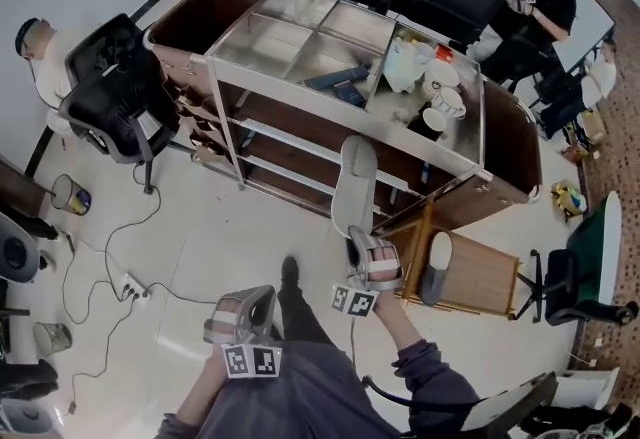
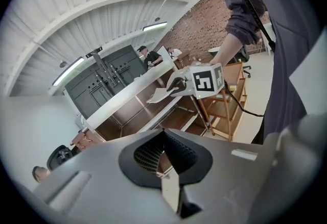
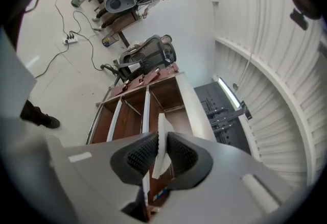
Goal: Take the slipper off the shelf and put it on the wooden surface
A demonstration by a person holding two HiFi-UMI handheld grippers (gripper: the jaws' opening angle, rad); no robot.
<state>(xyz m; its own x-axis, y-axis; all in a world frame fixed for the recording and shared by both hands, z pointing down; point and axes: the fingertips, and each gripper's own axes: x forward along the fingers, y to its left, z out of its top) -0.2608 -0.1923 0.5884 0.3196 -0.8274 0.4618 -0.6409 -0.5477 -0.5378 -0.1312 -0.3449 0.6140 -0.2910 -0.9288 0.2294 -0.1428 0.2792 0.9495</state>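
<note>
A pale grey slipper [image 1: 354, 177] hangs in the air in front of the shelf [image 1: 232, 77], toe pointing toward it. My right gripper [image 1: 366, 247] is shut on its heel end; in the right gripper view the ribbed pads [image 3: 140, 152] pinch the slipper's thin white edge [image 3: 163, 128]. A low wooden table [image 1: 485, 277] stands just right of that gripper, and a second slipper [image 1: 436, 267] lies on it. My left gripper [image 1: 243, 319] stays low near my body, shut with nothing between its jaws. From the left gripper view I see the right gripper [image 2: 179, 85] holding the slipper [image 2: 158, 96].
Cups, a jug and boxes fill the shelf's top trays [image 1: 430, 87]. A black office chair [image 1: 115, 92] stands left of the shelf. A power strip with cables [image 1: 130, 287] lies on the floor at left. People stand at the back right [image 1: 535, 12].
</note>
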